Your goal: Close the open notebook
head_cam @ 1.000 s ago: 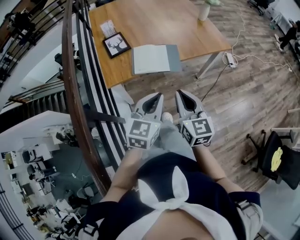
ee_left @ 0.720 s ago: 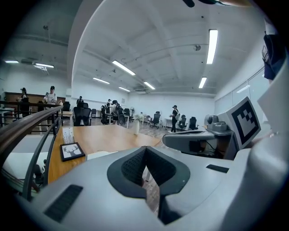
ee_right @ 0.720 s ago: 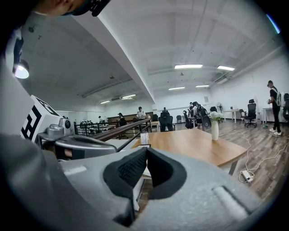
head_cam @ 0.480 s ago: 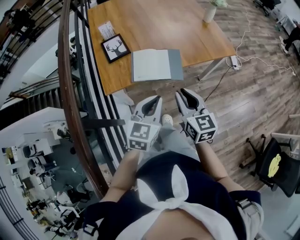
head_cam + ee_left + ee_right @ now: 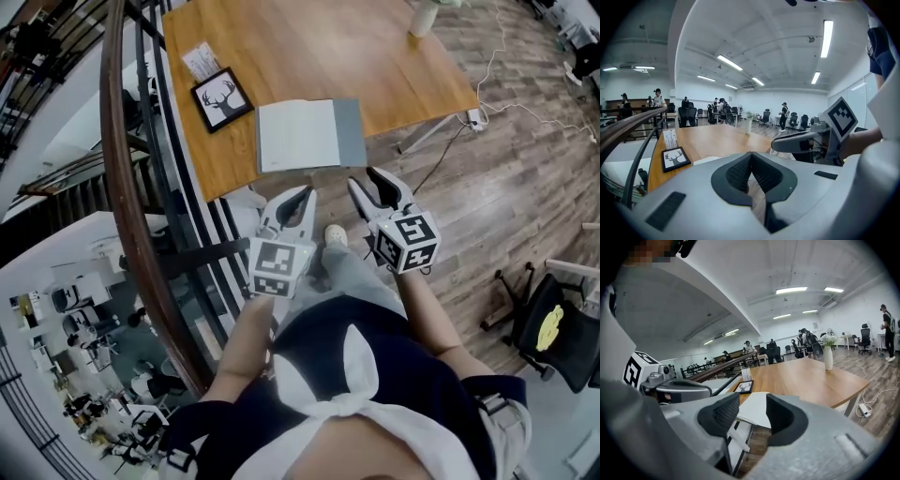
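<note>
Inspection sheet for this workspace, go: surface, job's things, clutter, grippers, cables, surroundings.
Surface: wooden table, mostly bare.
Job's things: notebook lies open and flat at the table's near edge, untouched.
Clutter: framed deer picture, white cards beside it, and a white vase at the far edge.
Grippers: left gripper has its jaws together and is empty. The right gripper jaws have just been opening and stand apart with nothing between them. Both are short of the table.
Cables: white cable and power strip lie on the floor by the table leg.
Surroundings: railing is at the left, with wood floor and a black chair at the right.
</note>
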Action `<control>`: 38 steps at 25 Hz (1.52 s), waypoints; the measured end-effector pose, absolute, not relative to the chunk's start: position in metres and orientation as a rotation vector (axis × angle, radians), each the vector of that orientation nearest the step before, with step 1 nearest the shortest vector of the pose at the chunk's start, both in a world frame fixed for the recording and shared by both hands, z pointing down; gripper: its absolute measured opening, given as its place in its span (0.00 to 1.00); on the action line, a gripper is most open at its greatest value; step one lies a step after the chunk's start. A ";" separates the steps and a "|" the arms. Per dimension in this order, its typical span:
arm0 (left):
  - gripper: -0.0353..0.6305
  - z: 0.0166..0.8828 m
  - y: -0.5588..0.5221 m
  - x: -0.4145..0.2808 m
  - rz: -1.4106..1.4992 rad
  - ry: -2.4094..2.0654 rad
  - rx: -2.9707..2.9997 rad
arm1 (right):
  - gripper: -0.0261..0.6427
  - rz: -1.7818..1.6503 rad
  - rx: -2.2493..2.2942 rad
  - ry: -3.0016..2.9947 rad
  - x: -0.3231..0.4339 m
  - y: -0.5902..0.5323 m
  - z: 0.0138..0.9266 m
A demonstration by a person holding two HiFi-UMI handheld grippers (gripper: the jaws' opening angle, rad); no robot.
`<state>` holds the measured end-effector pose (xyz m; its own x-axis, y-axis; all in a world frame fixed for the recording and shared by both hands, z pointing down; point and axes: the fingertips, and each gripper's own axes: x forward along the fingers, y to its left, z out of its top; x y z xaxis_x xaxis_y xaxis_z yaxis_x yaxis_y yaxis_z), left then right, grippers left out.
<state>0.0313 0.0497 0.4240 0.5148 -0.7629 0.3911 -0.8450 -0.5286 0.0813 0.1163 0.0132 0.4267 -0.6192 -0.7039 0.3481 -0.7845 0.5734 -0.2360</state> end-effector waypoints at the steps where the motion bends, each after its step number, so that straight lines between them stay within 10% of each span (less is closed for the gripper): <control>1: 0.08 0.425 0.045 0.032 0.459 -1.354 2.498 | 0.31 0.559 1.240 -2.582 0.118 0.008 0.429; 38: 0.08 0.475 -0.073 0.045 0.522 -1.435 2.382 | 0.39 0.771 1.038 -2.358 0.160 -0.116 0.568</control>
<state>0.0454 -0.0725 0.4750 0.4316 -0.7766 0.4589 -0.8900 -0.4495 0.0764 0.1602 -0.1156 0.5684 -0.6164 -0.5174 0.5936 -0.7681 0.5611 -0.3085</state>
